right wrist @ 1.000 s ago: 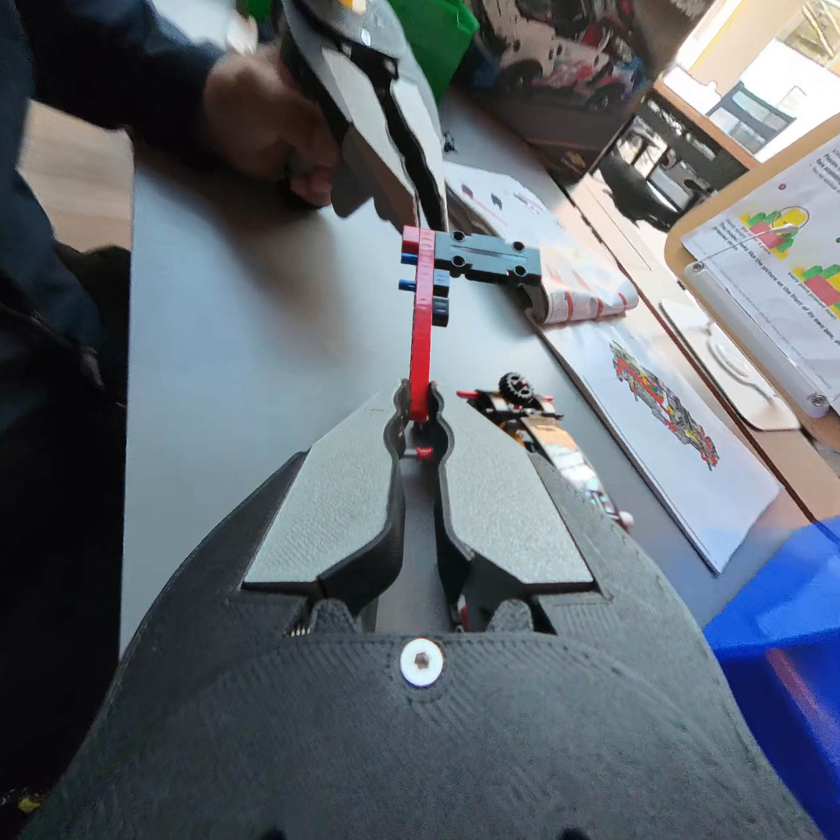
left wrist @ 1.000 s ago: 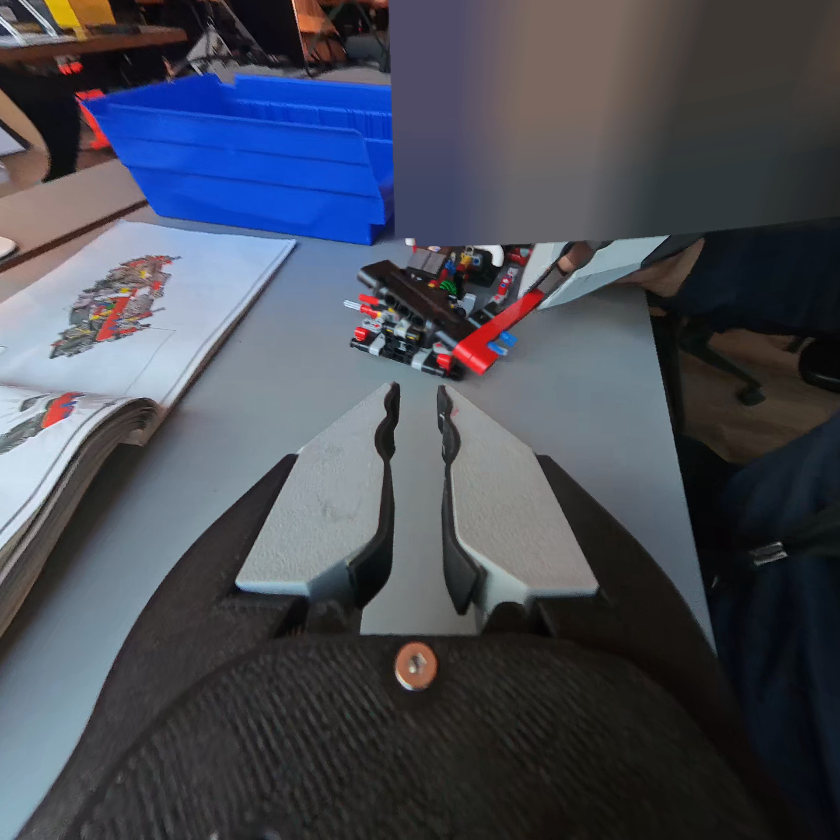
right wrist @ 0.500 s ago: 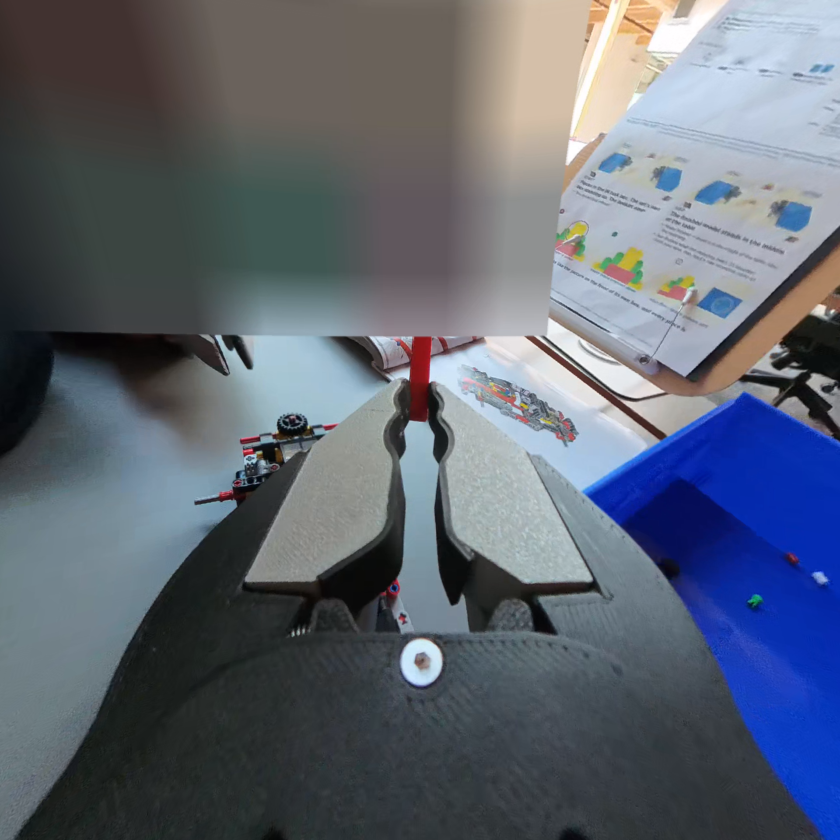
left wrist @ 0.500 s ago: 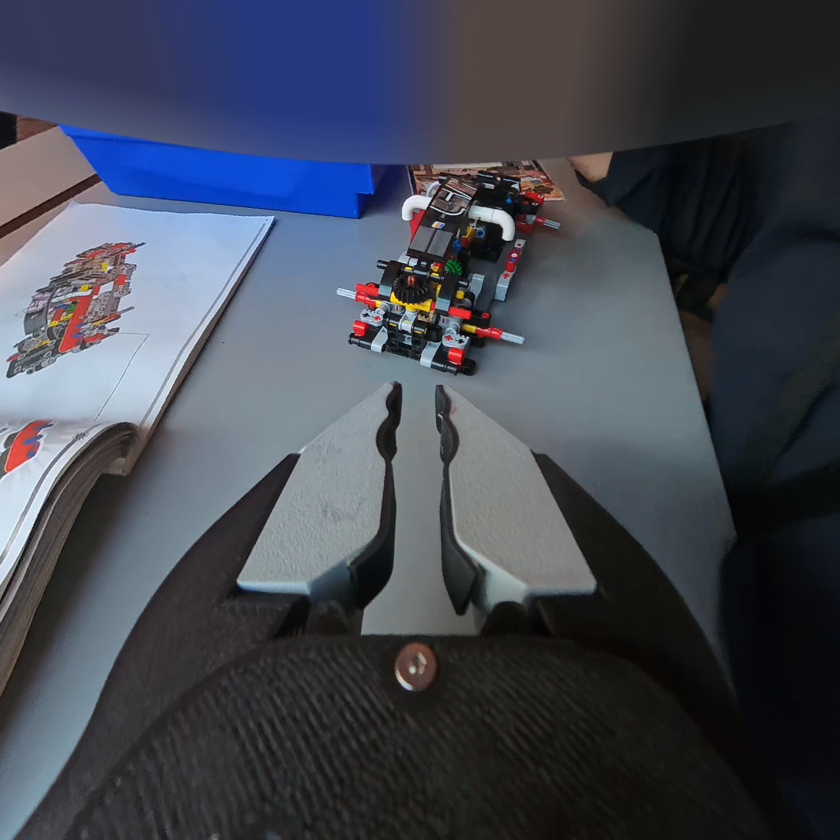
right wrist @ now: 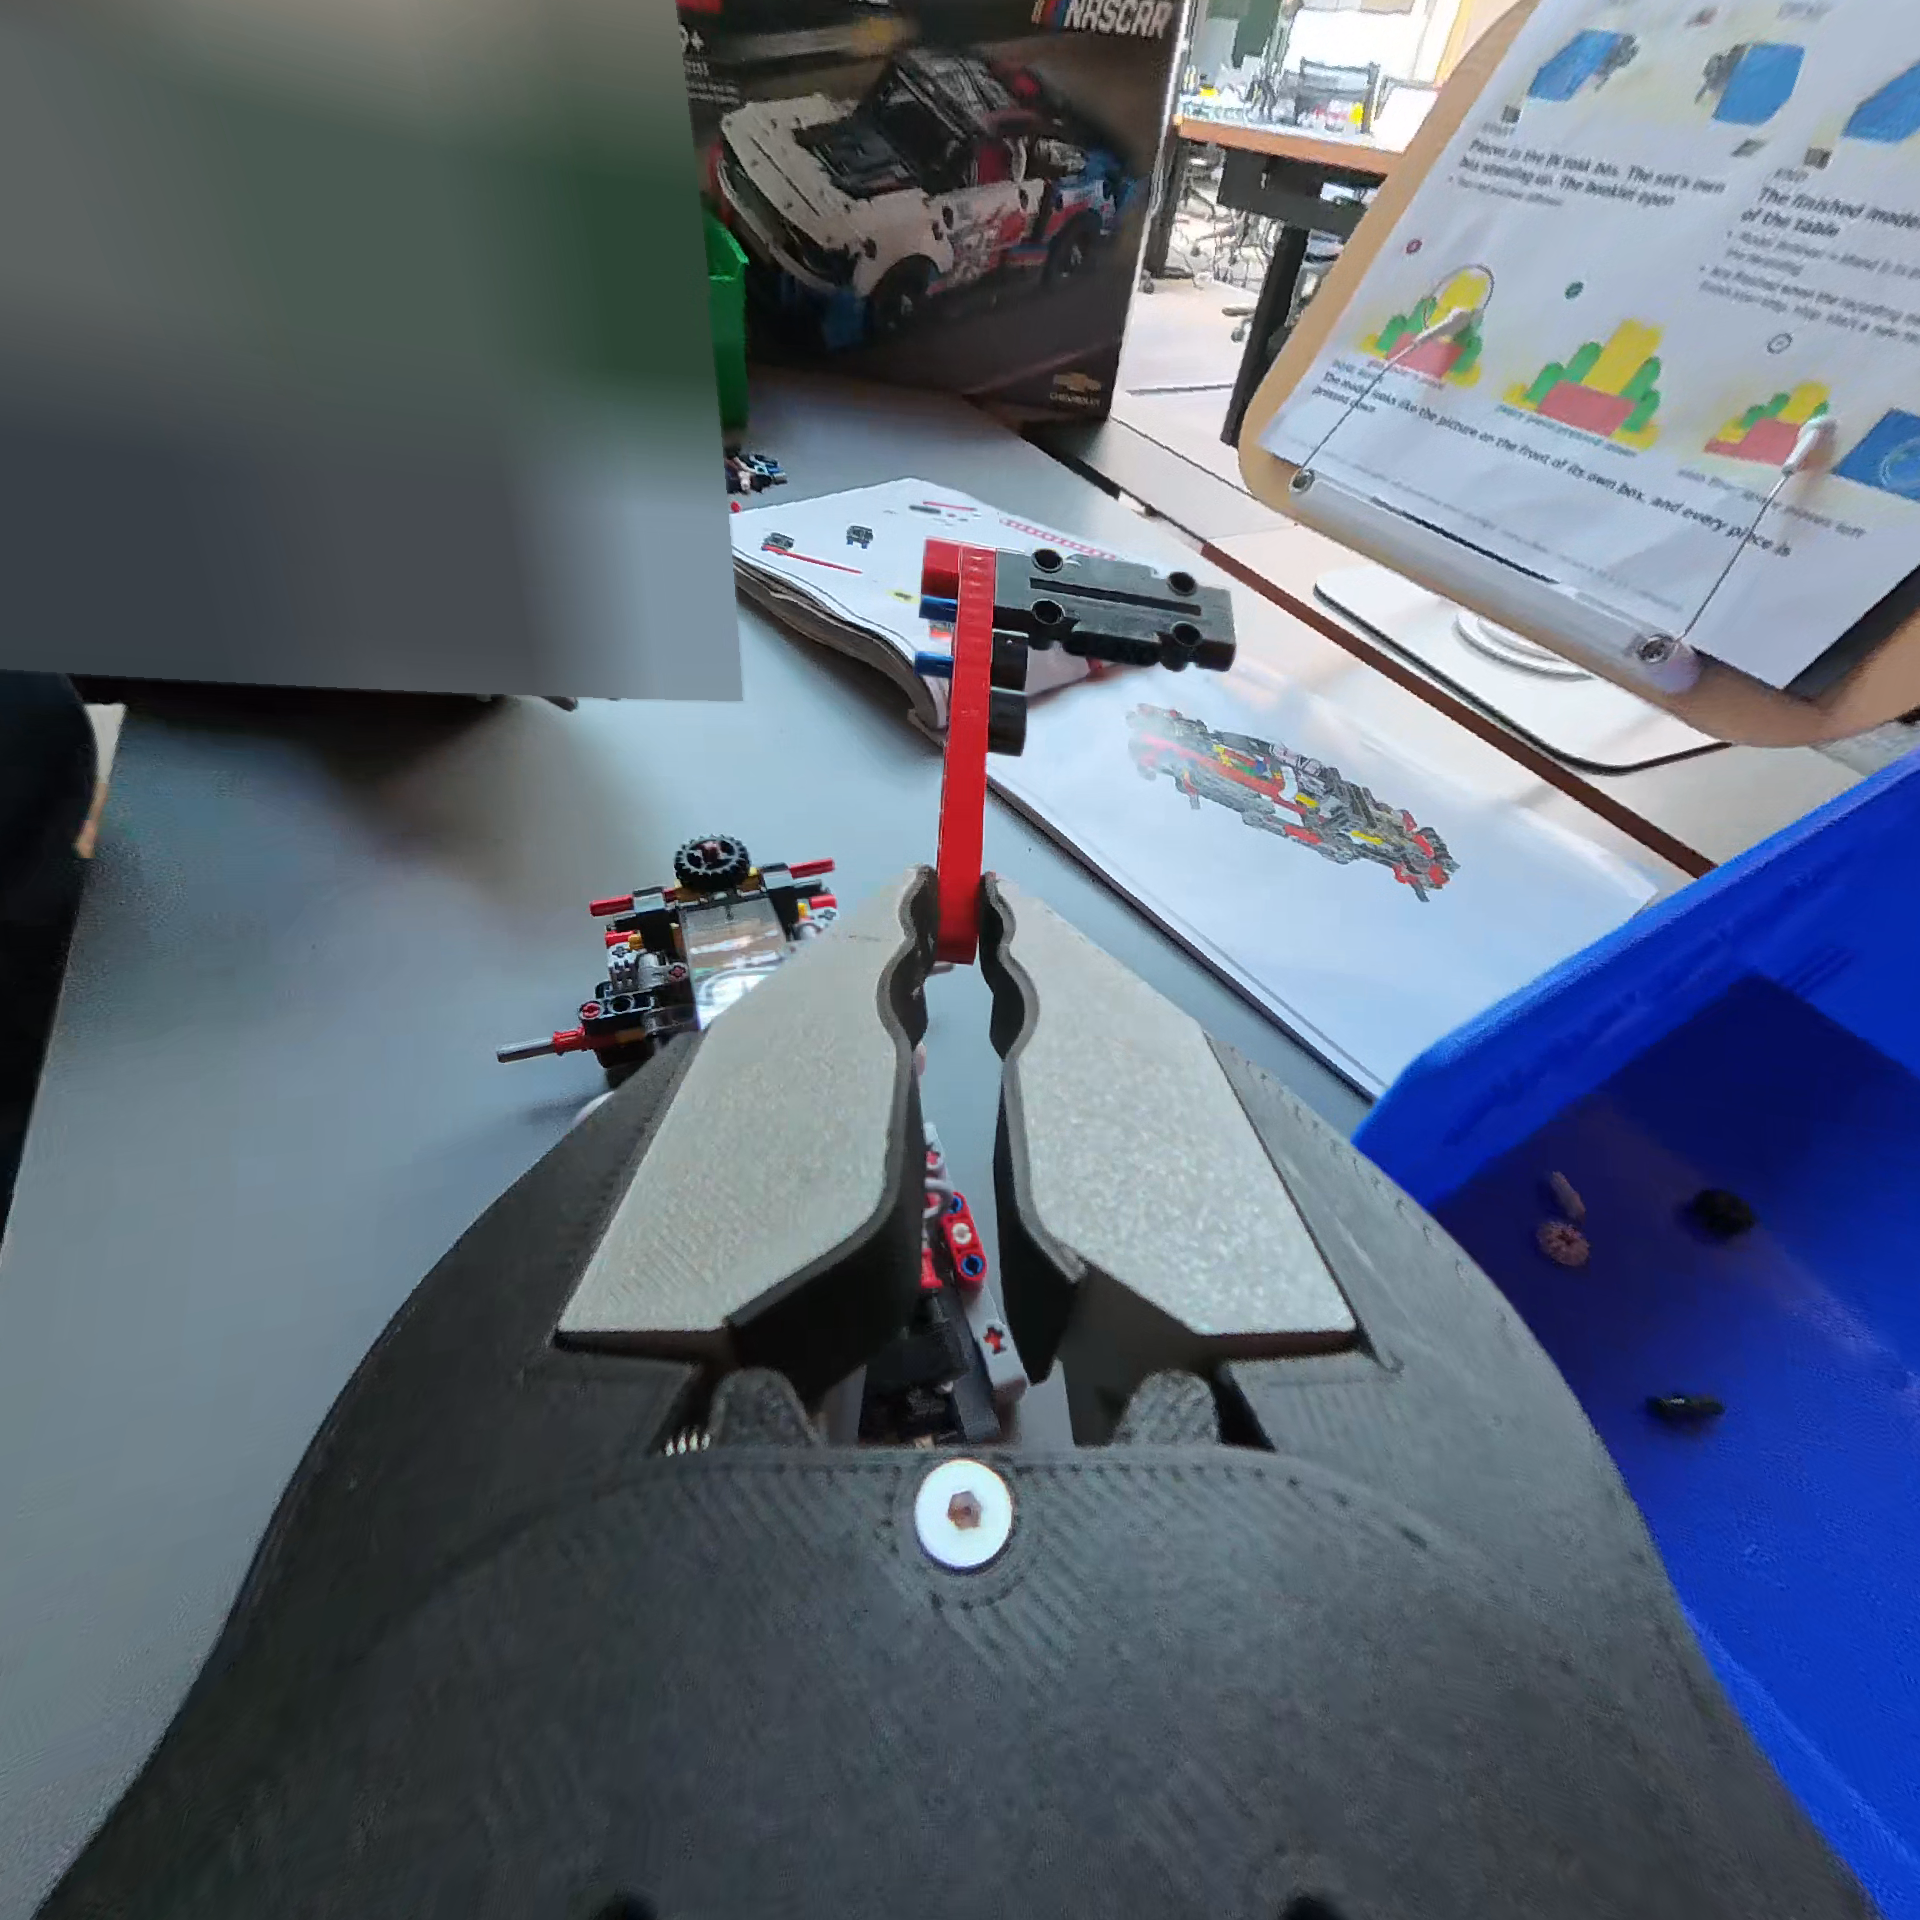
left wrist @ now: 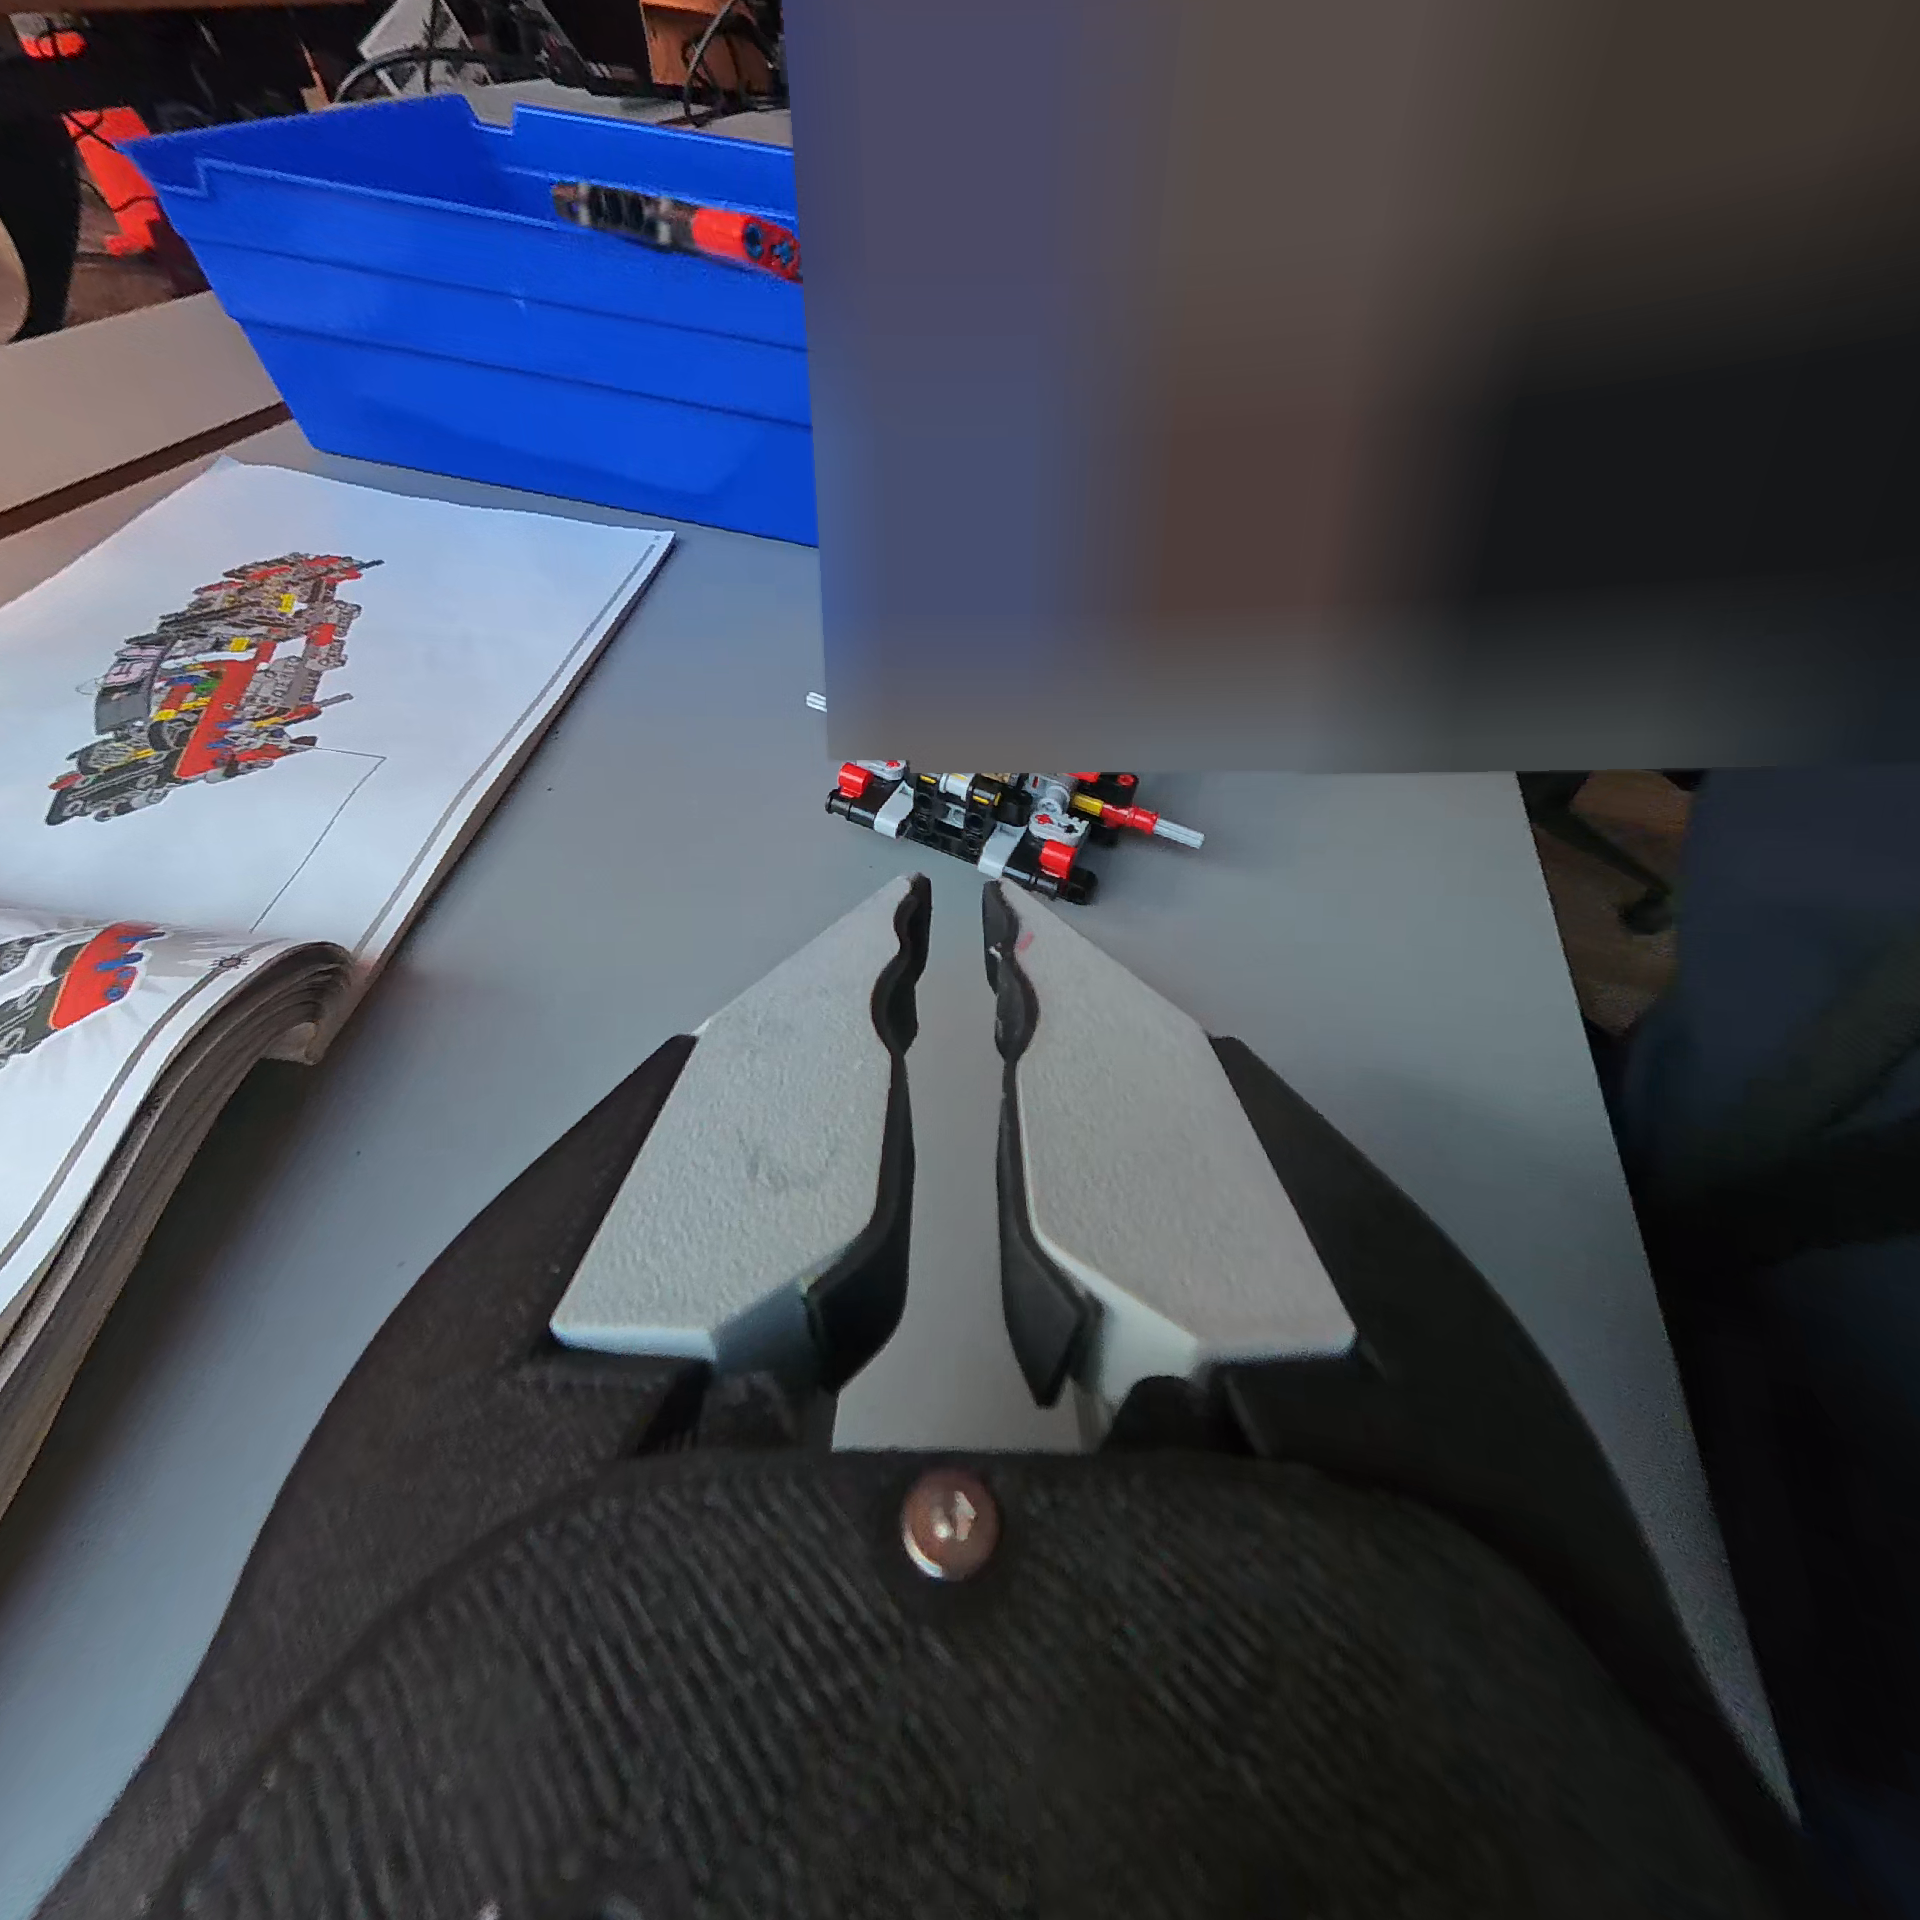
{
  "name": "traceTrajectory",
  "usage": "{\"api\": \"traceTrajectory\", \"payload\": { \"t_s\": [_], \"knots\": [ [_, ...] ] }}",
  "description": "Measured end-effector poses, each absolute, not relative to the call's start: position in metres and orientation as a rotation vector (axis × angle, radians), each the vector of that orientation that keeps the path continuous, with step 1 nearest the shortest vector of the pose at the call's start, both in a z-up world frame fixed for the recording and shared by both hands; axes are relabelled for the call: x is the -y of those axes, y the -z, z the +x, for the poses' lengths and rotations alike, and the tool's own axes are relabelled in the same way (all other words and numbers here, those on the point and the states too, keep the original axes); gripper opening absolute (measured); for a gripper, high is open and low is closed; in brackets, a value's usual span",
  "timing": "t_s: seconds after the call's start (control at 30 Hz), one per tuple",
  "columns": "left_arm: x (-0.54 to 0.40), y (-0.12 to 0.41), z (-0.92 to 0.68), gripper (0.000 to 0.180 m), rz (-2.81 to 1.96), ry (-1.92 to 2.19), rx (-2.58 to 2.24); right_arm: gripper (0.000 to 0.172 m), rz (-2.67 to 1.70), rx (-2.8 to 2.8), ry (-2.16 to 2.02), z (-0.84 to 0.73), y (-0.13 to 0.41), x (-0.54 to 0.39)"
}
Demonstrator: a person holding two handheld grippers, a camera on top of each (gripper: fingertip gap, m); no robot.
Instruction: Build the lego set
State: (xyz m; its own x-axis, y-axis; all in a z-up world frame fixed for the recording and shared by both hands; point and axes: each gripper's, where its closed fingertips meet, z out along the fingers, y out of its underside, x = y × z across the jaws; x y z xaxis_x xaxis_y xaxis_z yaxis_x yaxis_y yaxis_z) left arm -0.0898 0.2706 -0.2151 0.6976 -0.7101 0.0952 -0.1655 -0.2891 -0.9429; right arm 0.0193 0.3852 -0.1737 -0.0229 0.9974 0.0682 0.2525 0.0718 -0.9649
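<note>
My left gripper (left wrist: 956, 899) hovers low over the grey table (left wrist: 644, 935), its jaws a narrow gap apart with nothing between them. Just beyond its tips lies a small black, grey and red brick-built car chassis (left wrist: 997, 821), partly hidden by a blurred patch. My right gripper (right wrist: 958, 904) is shut on the lower end of a long red beam (right wrist: 966, 748), which stands upright with a black block (right wrist: 1117, 613) pinned to its top. The chassis (right wrist: 696, 956) lies on the table to the left of the right fingers. The red and black piece also shows in the left wrist view (left wrist: 675, 223) in front of the blue bin.
An open instruction booklet (left wrist: 312, 675) lies to the left, and it also shows in the right wrist view (right wrist: 1299, 883). A blue bin (left wrist: 499, 343) stands behind it; in the right wrist view the bin (right wrist: 1714, 1195) holds a few small parts. A car-kit box (right wrist: 935, 187), a green bin (right wrist: 727, 322) and a stand with a printed sheet (right wrist: 1610, 312) stand farther off.
My left jaws have narrowed a little and hold nothing. My right gripper has swung and lifted while keeping its grip on the red beam, which now shows in front of the blue bin.
</note>
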Motion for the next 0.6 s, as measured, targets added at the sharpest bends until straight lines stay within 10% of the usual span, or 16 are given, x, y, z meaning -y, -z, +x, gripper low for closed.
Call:
{"api": "traceTrajectory", "payload": {
  "t_s": [0.6],
  "knots": [
    [-0.2699, 0.2176, -0.0896, 0.006, -1.833, 0.603, -0.692, 0.006, -1.301, 1.395, -1.020, 0.0209, 0.1677, -0.3876]
  ]
}}
